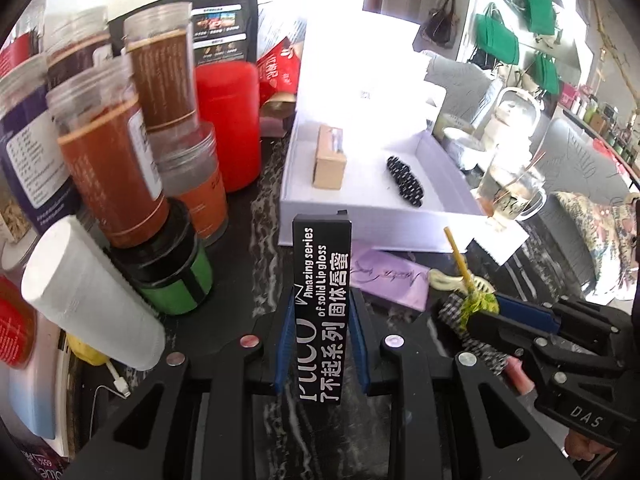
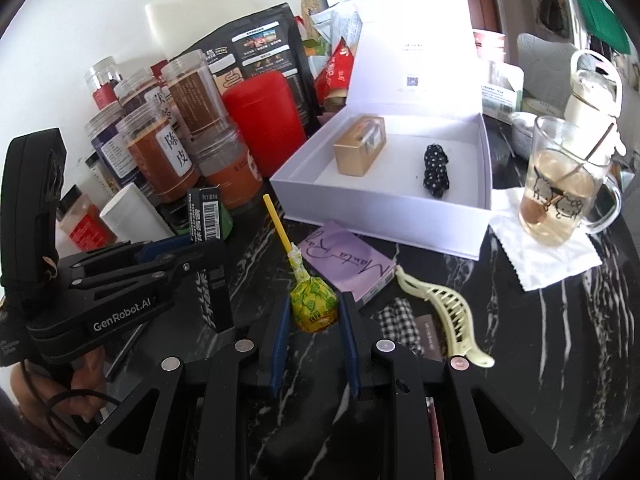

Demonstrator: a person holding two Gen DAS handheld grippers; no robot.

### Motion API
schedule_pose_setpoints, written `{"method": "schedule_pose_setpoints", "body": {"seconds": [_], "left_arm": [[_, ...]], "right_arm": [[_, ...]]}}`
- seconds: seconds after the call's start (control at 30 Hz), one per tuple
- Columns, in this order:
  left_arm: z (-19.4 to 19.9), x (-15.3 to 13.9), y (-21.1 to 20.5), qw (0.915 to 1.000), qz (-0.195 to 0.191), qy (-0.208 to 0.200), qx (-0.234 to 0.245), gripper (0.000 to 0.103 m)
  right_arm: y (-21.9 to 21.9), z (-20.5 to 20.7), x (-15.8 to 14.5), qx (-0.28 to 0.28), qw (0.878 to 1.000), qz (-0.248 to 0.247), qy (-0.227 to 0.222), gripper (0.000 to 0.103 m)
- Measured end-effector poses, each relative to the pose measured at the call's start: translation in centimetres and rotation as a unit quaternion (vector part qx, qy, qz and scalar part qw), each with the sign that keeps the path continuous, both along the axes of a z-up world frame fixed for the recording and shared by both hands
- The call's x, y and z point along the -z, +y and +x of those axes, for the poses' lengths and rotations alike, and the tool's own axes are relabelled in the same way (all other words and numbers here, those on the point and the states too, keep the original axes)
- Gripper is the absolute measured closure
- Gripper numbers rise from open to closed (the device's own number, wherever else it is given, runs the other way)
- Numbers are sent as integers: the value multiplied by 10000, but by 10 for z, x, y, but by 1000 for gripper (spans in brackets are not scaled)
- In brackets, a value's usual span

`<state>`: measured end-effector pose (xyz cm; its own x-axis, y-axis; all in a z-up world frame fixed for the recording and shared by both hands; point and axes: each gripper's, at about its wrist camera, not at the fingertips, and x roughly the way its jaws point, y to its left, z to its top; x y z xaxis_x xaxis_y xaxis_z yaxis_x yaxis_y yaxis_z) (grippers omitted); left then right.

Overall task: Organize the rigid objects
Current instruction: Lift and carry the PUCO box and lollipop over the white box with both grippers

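Observation:
My left gripper [image 1: 322,306] is shut on a tall black lip gloss box [image 1: 322,280] that stands upright between its blue pads, lifted above the dark marble table [image 2: 520,340]. My right gripper [image 2: 315,308] is shut on a lollipop [image 2: 314,304] in a yellow-green wrapper, stick pointing up. Each gripper shows in the other's view: the left gripper [image 2: 188,252] with its lip gloss box [image 2: 210,216], the right gripper [image 1: 486,314] with the lollipop [image 1: 478,302]. Ahead lies an open white box [image 2: 384,216] holding a tan carton [image 2: 360,146] and a black beaded hair piece [image 2: 436,174].
Jars [image 2: 160,152], a red canister [image 2: 264,120], a green tin [image 1: 172,276] and a white tube [image 1: 92,292] crowd the left. A purple card box [image 2: 344,264], cream hair claw [image 2: 440,308] and checked cloth [image 2: 396,320] lie near the front. A glass mug [image 2: 560,192] stands on a napkin at the right.

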<state>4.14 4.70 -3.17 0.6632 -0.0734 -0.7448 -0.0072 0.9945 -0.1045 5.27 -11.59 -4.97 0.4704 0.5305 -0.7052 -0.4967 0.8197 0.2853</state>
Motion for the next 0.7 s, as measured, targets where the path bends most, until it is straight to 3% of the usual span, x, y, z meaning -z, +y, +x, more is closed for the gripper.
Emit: {"method": "schedule_pose_setpoints", "body": {"seconds": [0.4, 0.7], "left_arm": [[25, -31, -25, 9987, 191, -438, 197, 78], [55, -44, -33, 9978, 242, -552, 288, 78]], "right_arm": [[-21, 18, -27, 127, 9992, 6, -367, 79], [-28, 43, -40, 124, 9986, 24, -514, 79]]}}
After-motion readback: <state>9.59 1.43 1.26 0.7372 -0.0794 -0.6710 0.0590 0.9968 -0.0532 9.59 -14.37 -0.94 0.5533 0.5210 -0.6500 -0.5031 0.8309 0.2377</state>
